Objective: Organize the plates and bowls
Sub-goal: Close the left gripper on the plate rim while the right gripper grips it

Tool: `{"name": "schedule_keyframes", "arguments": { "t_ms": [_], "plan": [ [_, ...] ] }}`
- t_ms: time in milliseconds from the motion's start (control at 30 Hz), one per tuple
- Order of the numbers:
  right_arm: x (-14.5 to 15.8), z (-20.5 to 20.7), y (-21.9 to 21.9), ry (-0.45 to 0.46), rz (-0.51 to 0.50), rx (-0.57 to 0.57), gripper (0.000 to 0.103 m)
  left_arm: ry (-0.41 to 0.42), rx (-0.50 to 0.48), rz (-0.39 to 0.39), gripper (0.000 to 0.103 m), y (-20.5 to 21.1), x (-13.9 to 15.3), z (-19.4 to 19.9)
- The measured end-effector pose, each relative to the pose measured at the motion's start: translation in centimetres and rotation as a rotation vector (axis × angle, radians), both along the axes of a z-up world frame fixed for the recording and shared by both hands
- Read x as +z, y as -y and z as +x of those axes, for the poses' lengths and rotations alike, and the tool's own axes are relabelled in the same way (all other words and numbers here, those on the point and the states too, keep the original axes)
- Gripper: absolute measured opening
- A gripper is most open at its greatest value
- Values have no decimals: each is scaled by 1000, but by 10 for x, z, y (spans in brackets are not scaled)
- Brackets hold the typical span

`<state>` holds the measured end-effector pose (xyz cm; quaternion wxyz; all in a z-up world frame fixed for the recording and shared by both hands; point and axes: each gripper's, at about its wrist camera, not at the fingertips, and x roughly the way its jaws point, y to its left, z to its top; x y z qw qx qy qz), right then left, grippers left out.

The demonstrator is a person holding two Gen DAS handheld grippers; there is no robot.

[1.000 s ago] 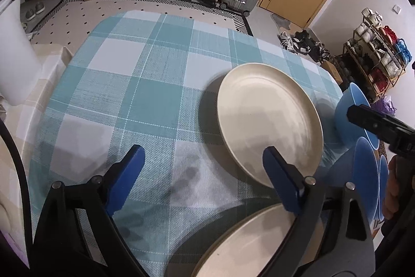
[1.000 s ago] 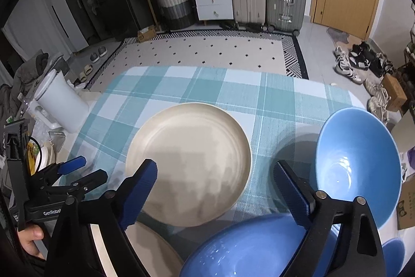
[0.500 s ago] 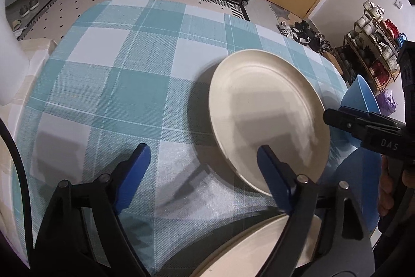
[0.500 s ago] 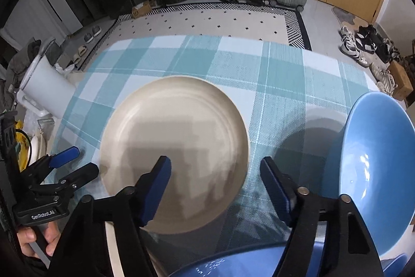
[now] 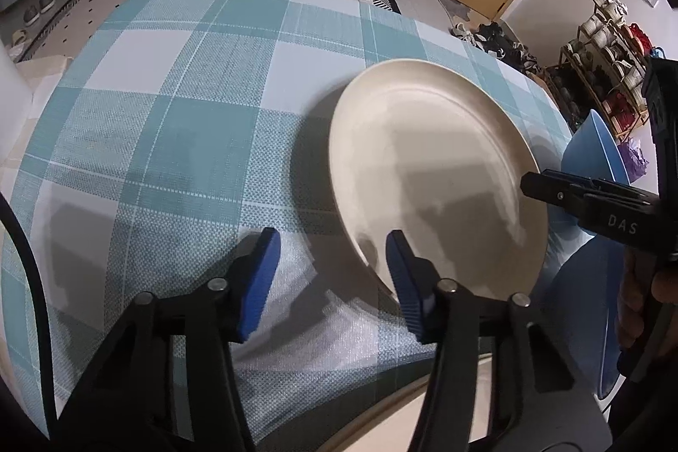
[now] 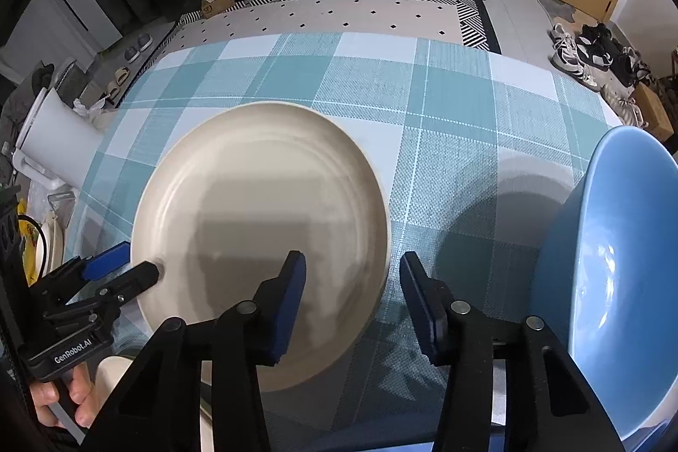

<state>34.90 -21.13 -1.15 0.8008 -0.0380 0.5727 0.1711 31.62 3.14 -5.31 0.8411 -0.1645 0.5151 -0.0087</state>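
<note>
on the teal checked tabletop | round cream plate | my left gripper and right gripper straddle its rim, fingers just been closing, not yet pinching

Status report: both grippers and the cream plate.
Both hand-held grippers, left and right, closing, straddling opposite rims of cream plate, unclamped. Plate flat on table. Blue bowl right.

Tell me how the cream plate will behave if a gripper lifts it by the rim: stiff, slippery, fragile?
The plate looks rigid, so it should not flex. Its smooth matte surface and low sloped rim may slip between the fingers. Held at one edge, such a wide plate will probably tilt. It seems breakable if dropped on the table.
</note>
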Motion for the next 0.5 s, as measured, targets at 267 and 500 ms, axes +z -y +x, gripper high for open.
{"name": "schedule_keyframes", "arguments": {
  "t_ms": [267,500],
  "plan": [
    [-5,0,1,5,-18,-5,27,11,-48,-12,17,9,1,5],
    [-4,-1,3,29,-14,-11,23,18,-65,34,17,18,3,5]
  ]
}}
